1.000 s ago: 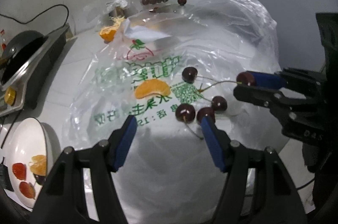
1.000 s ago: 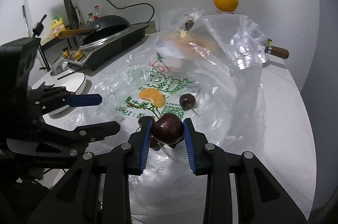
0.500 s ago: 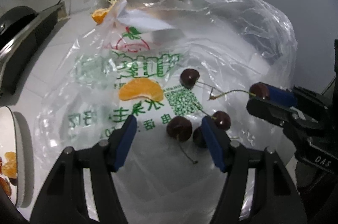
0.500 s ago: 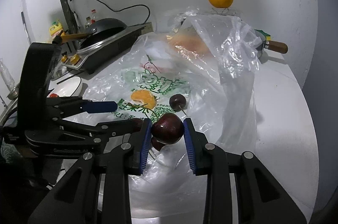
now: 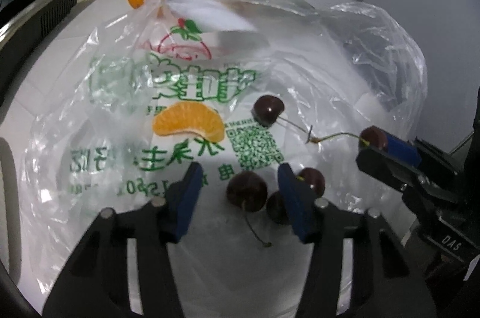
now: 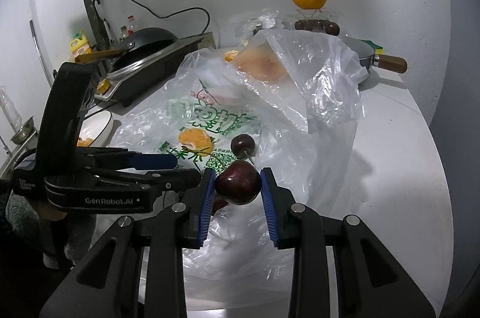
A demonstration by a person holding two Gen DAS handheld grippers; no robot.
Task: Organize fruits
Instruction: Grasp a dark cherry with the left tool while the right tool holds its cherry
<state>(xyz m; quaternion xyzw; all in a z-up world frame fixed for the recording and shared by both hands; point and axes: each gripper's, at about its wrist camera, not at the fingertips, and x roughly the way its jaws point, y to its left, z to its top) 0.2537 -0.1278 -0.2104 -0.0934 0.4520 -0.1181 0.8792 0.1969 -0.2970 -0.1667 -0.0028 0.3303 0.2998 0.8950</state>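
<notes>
R gripper (image 6: 237, 188) clenched on one cherry (image 6: 238, 186), held clear of the plastic bag (image 6: 318, 83). L gripper (image 5: 237, 192) jaws just been closing round a loose cherry (image 5: 246, 191), pads not yet touching. Prob. lined up for next pick.

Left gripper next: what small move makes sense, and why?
Probably close it further on the cherry between its pads. The left gripper has just been closing, yet gaps remain on both sides. The right gripper already holds a cherry.
</notes>
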